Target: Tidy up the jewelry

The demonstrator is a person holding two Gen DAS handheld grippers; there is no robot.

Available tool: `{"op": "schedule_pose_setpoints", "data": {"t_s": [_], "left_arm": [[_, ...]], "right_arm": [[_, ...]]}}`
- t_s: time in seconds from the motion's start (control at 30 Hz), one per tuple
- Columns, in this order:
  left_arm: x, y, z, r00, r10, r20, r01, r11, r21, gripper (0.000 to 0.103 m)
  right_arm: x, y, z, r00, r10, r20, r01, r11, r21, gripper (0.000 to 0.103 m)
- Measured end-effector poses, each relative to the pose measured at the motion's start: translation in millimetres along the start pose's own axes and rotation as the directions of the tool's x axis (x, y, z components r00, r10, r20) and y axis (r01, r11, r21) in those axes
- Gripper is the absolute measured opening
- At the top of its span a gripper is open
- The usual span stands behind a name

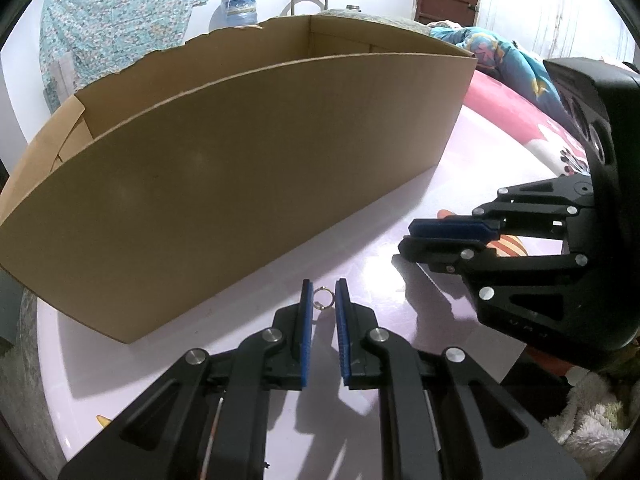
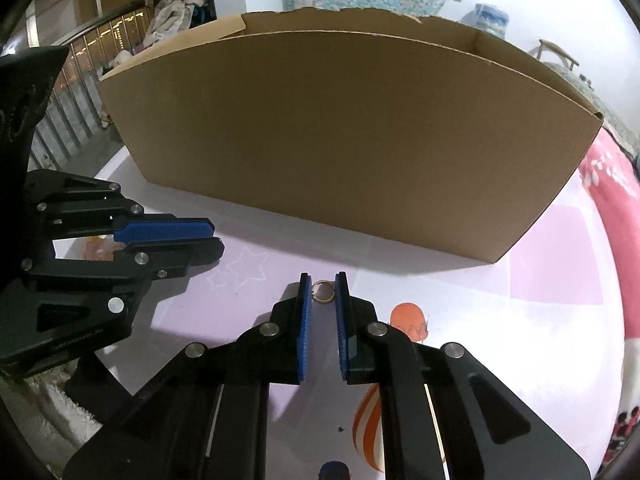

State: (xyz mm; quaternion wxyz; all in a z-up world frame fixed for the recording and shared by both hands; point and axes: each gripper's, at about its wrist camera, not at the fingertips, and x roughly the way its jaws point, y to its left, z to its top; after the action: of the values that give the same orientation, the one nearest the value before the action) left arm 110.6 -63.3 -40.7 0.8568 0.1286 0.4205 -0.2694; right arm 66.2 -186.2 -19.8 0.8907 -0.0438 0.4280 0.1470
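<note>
A tall brown cardboard box [image 1: 248,168] stands on the pale lilac printed tablecloth [image 1: 472,148], just beyond both tools. The left gripper [image 1: 324,300] pinches a small thin gold ring [image 1: 323,299]; the right gripper [image 2: 324,292] pinches a thicker gold ring [image 2: 323,292].

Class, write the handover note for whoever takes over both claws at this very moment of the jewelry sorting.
Left claw: shut on a thin wire ring, pinched at the fingertips.
Right claw: shut on a gold band, also at the tips.
Where: both claws point down at the printed tablecloth, side by side, just in front of the open cardboard box.
Done: both rings look gripped. The box's inside is hidden, so what is already stored is unknown.
Left: probably carry each ring over the box wall and release it inside. No other jewelry is in view.
</note>
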Motion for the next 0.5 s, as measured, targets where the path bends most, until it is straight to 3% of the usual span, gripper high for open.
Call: {"op": "schedule_pose_setpoints", "data": {"t_s": [0.5], "left_arm": [[-7, 1, 1, 1.000, 0.007, 0.013, -0.007, 1.000, 0.003, 0.011]], "right_arm": [[-12, -10, -5, 1.000, 0.011, 0.021, -0.011, 1.000, 0.017, 0.008]]}}
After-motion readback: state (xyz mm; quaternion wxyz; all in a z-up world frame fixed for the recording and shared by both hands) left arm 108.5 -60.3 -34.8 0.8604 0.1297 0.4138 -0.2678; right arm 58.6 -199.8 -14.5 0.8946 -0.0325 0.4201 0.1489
